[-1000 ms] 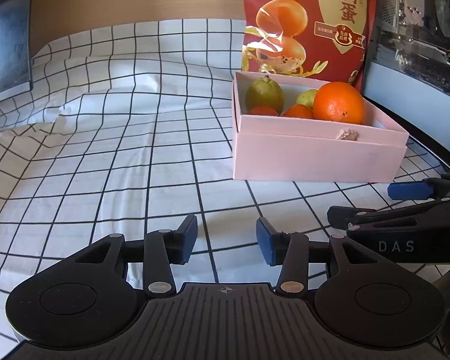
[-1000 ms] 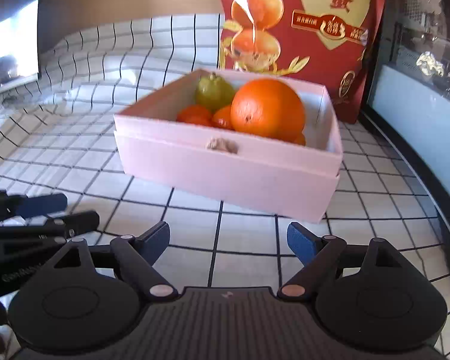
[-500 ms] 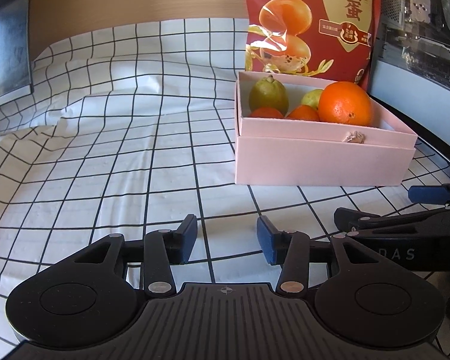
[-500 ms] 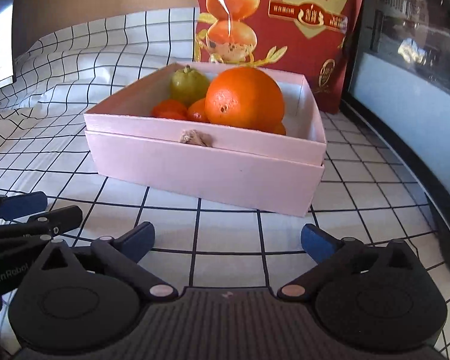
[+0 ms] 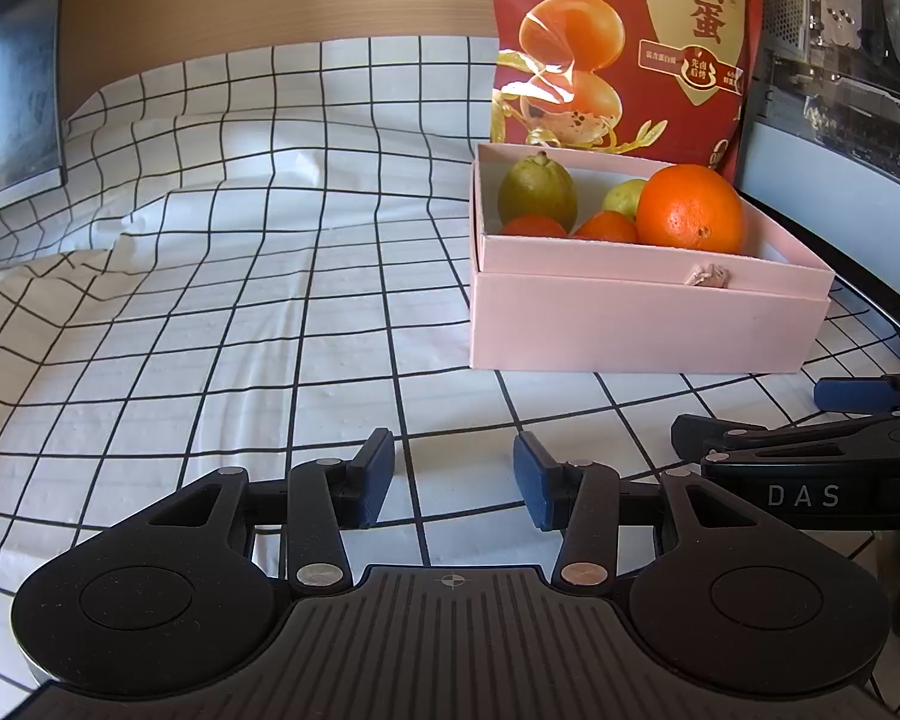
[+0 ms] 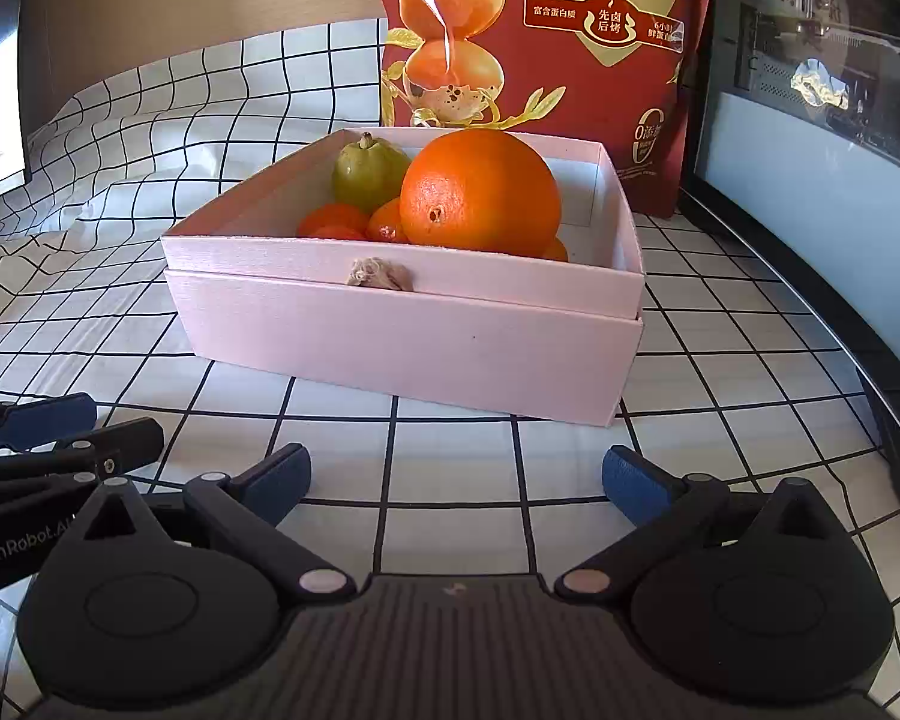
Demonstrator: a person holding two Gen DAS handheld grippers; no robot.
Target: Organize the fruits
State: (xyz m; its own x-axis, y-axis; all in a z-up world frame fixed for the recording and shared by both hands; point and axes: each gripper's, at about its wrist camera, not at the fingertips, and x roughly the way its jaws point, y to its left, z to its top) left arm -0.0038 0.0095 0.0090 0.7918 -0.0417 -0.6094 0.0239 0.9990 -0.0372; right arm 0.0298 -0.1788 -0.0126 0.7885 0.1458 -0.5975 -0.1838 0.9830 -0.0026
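Pink card box (image 6: 402, 336) sits on the checked cloth (image 5: 210, 312) covering the surface, w/ all the fruit inside it. We count a big orange (image 6: 480, 192) at the near right, a green pear-like fruit (image 6: 369, 174) behind it to the left, and small mandarins (image 6: 333, 221) low against the front wall. From the left wrist view we also see a 2nd green fruit (image 5: 624, 197) tucked behind the orange (image 5: 689, 209). A small beige tag or knot (image 6: 379, 273) sits on the box's front rim. A red snack bag (image 6: 540, 60) stands upright just behind the box, touching or nearly so; we can't tell which.

Our left tongs (image 5: 453, 480) are parted to a moderate gap, blue pads (image 5: 537, 489) facing each other w/ nothing between them, low over the cloth, well short of the box (image 5: 630, 324). Whether the tips touch the cloth, we can't tell.

Our right tongs (image 6: 456, 477) are spread wider, roughly 2x the left's gap by eye, also holding nothing, pointed at the box's front wall and near it but apart from it. Each pair shows at the edge of the other's view, so they're side by side.

A dark glass-fronted panel (image 6: 810, 120) runs along the right edge of the surface.
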